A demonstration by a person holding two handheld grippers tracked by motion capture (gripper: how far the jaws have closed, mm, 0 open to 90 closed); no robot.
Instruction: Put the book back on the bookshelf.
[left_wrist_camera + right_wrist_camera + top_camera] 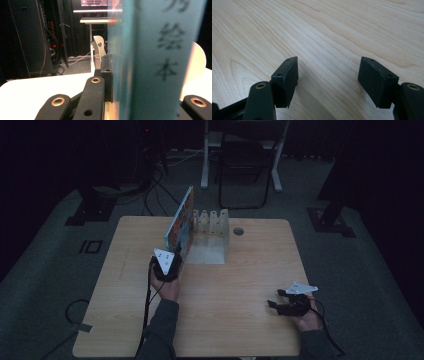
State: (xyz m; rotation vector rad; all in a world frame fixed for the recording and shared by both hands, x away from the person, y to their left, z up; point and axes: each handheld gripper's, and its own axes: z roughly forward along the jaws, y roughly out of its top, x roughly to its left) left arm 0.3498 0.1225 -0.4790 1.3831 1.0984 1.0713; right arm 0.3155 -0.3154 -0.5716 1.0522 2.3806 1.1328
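**Book, held upright at the rack**

Table (225, 285): light wood, bearing everything listed.

Rack (212, 237): pale, slotted, with upright dividers, near the far edge of the table.

Book (179, 224): colourful cover, teal spine with dark printed characters; standing on edge, tilted, just beside the rack's left side.

Left gripper (166, 262): jaws clamped on the book's near lower corner.

Right gripper (328, 82): jaws apart with nothing between them, low over bare wood, well apart from the book.
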